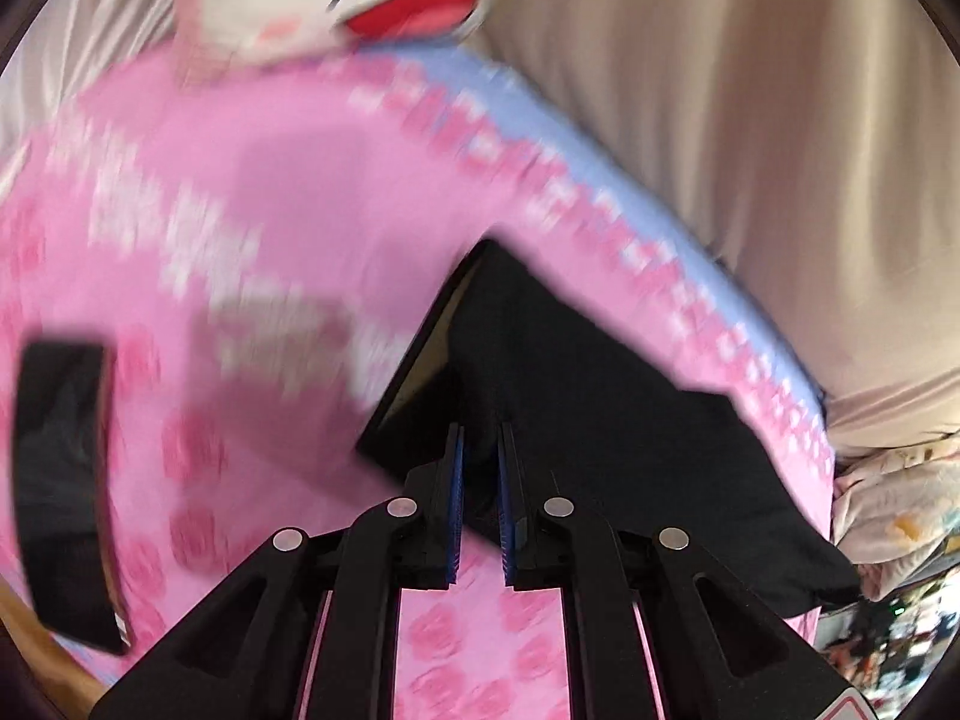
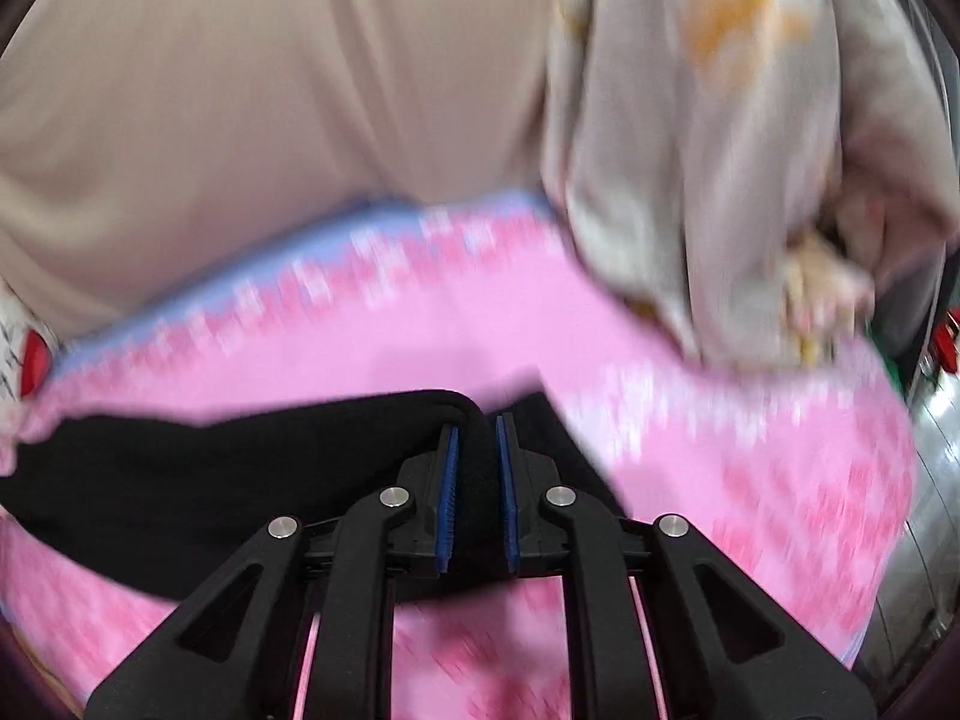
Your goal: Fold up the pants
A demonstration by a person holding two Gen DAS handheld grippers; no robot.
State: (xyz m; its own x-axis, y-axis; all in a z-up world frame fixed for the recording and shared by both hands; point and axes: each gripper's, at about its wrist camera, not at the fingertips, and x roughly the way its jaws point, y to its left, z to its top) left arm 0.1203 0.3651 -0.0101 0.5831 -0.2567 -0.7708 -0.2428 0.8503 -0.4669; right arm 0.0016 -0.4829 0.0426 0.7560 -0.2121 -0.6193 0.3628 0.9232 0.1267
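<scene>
Both hand-held grippers clamp black pants: left hand-held gripper [image 1: 480,474] pinches a raised fold of the pants [image 1: 600,396]; right hand-held gripper [image 2: 477,468] grips a rolled edge [image 2: 240,468]. Looks mid-fold, cloth lifted over the pink blanket [image 2: 720,432]. Next: carry both edges across together and lay them flat. Open pink ahead; beige curtain [image 2: 270,120] and a draped cloth [image 2: 690,150] bound the far side. Views blurred.

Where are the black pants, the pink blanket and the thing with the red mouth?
black pants [image 1: 600,372]: left wrist view, on the lifted cloth.
pink blanket [image 2: 690,450]: right wrist view, on its patterned top.
thing with the red mouth [image 1: 420,6]: left wrist view, on the mouth.
</scene>
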